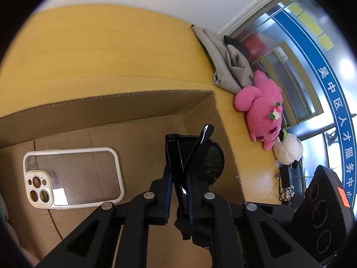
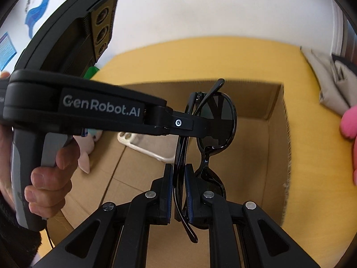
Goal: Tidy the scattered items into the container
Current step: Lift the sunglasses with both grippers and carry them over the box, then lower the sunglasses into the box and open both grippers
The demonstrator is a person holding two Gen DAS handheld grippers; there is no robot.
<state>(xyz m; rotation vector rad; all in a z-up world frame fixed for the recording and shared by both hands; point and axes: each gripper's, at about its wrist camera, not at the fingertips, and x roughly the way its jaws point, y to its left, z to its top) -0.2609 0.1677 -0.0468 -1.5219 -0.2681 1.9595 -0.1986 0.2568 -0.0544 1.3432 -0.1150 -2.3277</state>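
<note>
Black sunglasses [image 2: 219,116] hang over the open cardboard box [image 2: 276,134], folded. My right gripper [image 2: 179,169] is shut on one end of the sunglasses. My left gripper [image 1: 179,174] is shut on the other end of the sunglasses [image 1: 207,156]; it reaches in from the left in the right wrist view [image 2: 196,125]. A clear phone case [image 1: 73,176] with a white rim lies flat on the floor of the box [image 1: 156,116]; it also shows in the right wrist view [image 2: 145,145]. A pink plush toy [image 1: 263,109] lies on the yellow table outside the box.
A grey folded cloth [image 1: 225,64] lies on the yellow table [image 1: 100,44] behind the plush. A small white plush [image 1: 287,149] and black cables [image 1: 285,185] lie at the table's right edge. A pale soft toy [image 2: 87,147] sits at the box's left side.
</note>
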